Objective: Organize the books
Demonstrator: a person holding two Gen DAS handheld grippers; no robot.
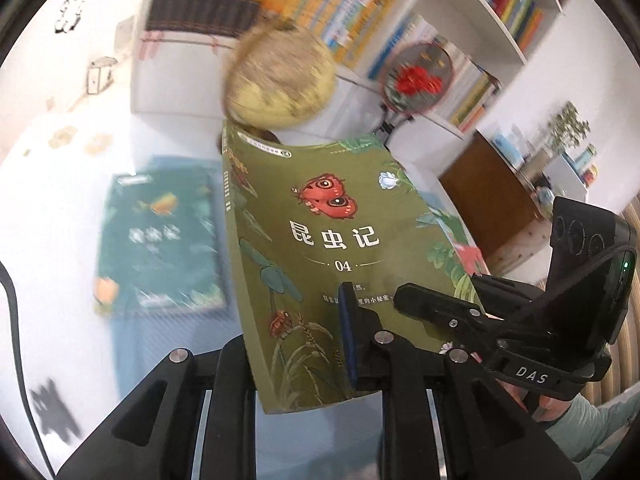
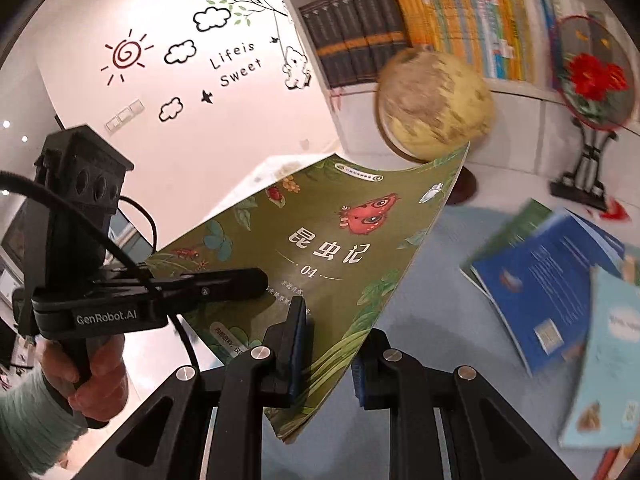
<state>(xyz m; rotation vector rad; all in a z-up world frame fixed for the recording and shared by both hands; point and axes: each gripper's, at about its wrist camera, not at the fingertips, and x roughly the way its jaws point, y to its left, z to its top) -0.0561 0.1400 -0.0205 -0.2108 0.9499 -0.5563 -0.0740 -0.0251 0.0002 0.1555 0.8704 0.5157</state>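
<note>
- I hold the olive-green book (image 1: 320, 240) clear of the table (image 1: 52, 220), gripped by both tools along its lower edge, cover facing up toward the cameras.
- My left gripper (image 1: 304, 340) is clamped narrow on the book near its lower left corner; one blue-padded finger (image 1: 346, 332) lies on the cover, the other sits behind the book, out of sight.
- My right gripper (image 2: 328, 352) is likewise pinched narrow on the same book at its lower right corner; one pad (image 2: 298, 344) presses the cover, the second finger (image 2: 360, 376) shows just beyond the book's edge, underneath.
- In the left wrist view the right tool reaches onto the cover from the right, just beside my left finger.
- The cover bows between the two grips.
- A dark teal book (image 1: 160, 240) lies flat on the table, below and to the left of the held one.
- A loose pile of blue books (image 2: 560, 300) lies on the table to the right.
- A globe (image 2: 436, 108) stands behind the book's far edge, before the bookshelf (image 2: 440, 28).
</note>
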